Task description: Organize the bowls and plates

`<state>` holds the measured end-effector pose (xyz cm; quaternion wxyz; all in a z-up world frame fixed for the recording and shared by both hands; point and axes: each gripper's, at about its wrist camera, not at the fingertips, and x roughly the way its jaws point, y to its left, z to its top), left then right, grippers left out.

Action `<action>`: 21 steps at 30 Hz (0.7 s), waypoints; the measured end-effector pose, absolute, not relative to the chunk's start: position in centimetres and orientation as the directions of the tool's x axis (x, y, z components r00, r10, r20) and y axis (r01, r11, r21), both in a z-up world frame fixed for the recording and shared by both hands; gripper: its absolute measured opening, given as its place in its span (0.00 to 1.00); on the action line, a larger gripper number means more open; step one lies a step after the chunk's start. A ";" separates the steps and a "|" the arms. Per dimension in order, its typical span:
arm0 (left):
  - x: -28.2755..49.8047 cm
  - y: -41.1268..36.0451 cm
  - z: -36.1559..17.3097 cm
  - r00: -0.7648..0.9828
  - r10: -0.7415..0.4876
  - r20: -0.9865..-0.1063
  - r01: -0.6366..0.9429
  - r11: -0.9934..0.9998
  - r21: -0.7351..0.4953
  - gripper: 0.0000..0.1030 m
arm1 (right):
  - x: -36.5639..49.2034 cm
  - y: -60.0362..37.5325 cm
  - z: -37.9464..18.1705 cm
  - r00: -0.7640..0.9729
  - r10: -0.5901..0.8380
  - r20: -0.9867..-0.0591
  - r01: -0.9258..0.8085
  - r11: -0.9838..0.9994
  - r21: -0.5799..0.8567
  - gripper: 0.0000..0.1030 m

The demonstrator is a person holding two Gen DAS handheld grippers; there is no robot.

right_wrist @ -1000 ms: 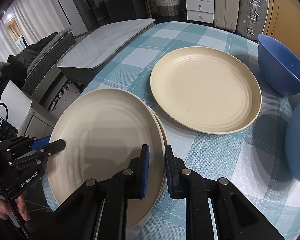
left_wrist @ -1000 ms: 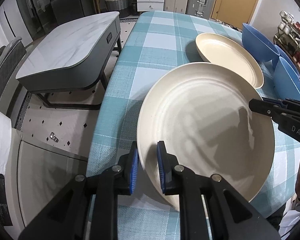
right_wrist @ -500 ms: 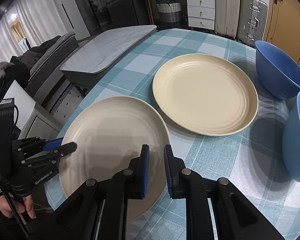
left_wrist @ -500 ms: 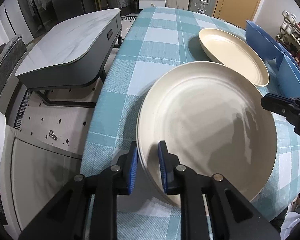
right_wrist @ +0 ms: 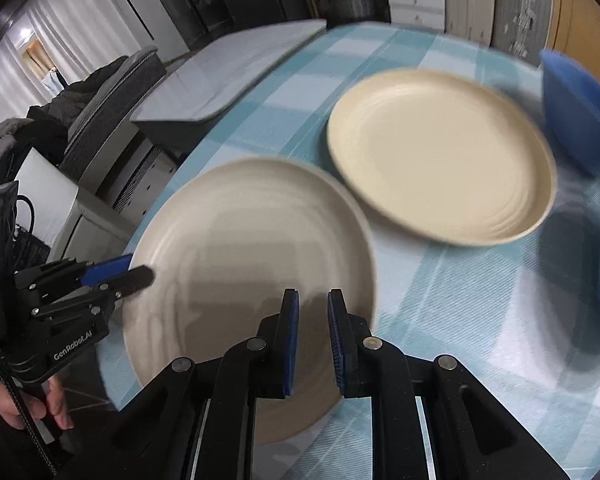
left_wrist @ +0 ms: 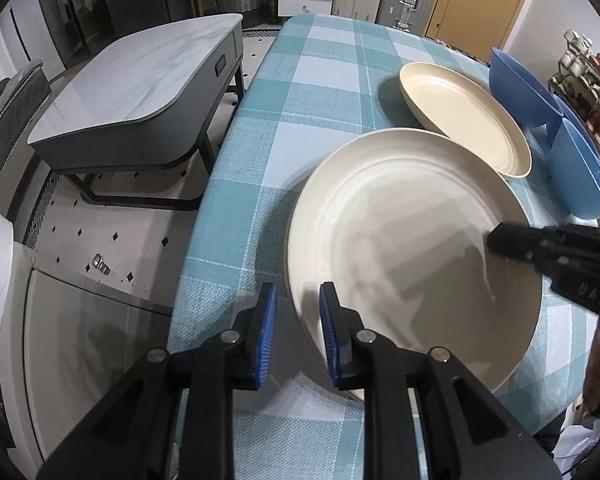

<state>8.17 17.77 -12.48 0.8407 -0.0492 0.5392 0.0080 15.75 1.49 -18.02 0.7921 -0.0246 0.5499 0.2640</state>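
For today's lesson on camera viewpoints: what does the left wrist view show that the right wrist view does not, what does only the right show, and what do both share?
Only the left wrist view shows a shelf of small items at the far right and two blue bowls together, the nearer blue bowl in full. Only the right wrist view shows the person's left hand and dark clothing on a chair. Both show the near cream plate, the far cream plate, the checked tablecloth, and both grippers, left gripper and right gripper.
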 end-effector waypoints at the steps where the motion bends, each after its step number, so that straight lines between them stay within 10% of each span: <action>1: 8.2 17.8 -12.5 0.419 -0.041 -0.907 -0.067 0.995 -0.076 0.20 | 15.7 1.5 -18.0 0.264 0.390 -0.882 -0.447 0.860 0.247 0.14; 21: 8.1 17.7 -12.6 0.408 -0.070 -0.910 -0.066 0.992 -0.106 0.20 | 16.0 0.6 -15.8 0.416 0.291 -0.862 -0.437 0.895 0.091 0.14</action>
